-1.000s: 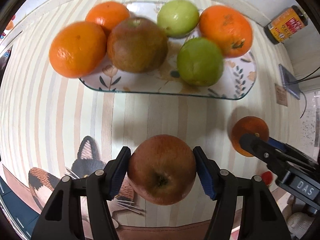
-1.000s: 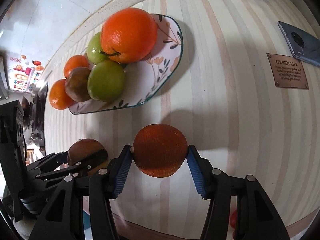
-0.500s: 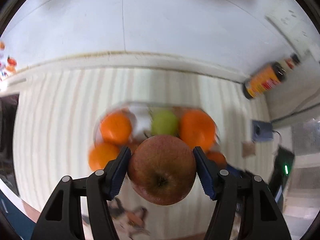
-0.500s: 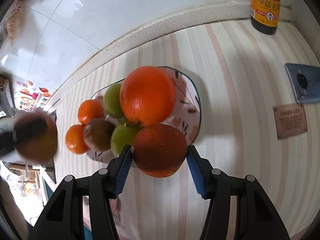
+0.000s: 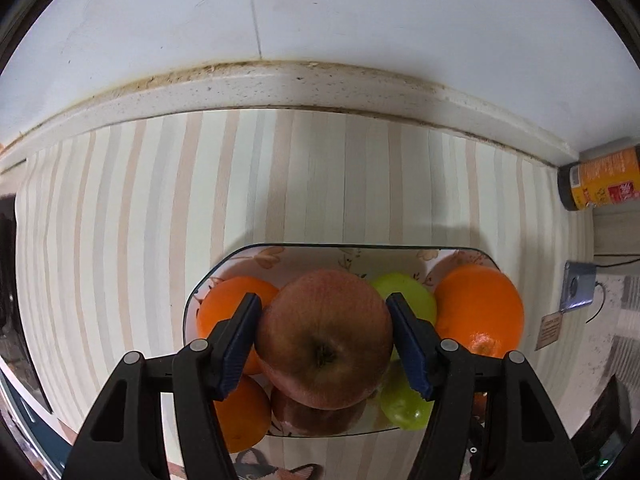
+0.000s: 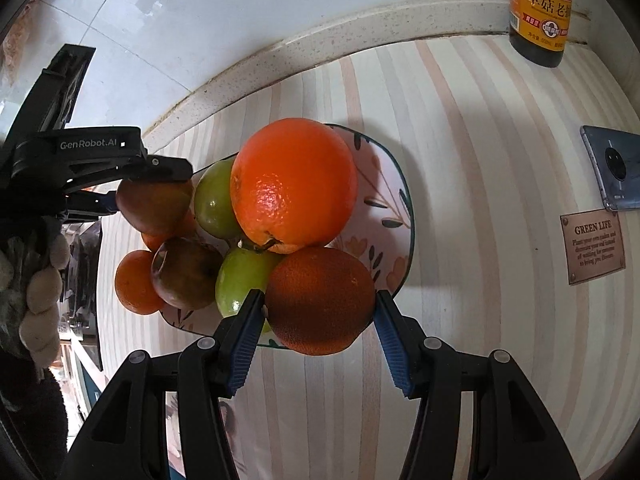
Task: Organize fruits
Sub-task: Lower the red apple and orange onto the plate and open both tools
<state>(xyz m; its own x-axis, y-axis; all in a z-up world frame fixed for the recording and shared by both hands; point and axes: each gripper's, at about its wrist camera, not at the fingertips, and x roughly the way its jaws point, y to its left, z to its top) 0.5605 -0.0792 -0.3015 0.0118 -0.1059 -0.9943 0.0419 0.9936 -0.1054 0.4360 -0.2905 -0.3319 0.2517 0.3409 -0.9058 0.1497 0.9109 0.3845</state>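
A: Left gripper?
B: Clamped on a red apple, both blue pads pressed to its sides. It hangs over the plate, above the fruit pile.

A: Same one in the right view?
B: Yes, the left gripper comes in from the left with the apple in it, over the plate's far left side, above a small orange partly hidden under it.

A: Right gripper?
B: Closed on a dark orange, pads against both sides. It sits at the plate's near rim, partly over the edge. Whether it touches the plate I can't tell.

A: What's on the plate?
B: Big orange on top at the right, two green fruits beside and under it, a brownish apple at the near left, a small orange at the left rim.

A: Plate location?
B: On the striped counter, well short of the back ledge.

A: Other stuff, relative to the plate?
B: Sauce bottle far back right by the wall. Phone off to the right, a brown "GREEN LIFE" plaque just nearer than the phone.

A: Left view, anything extra?
B: Same bottle back right of the plate; phone at right.
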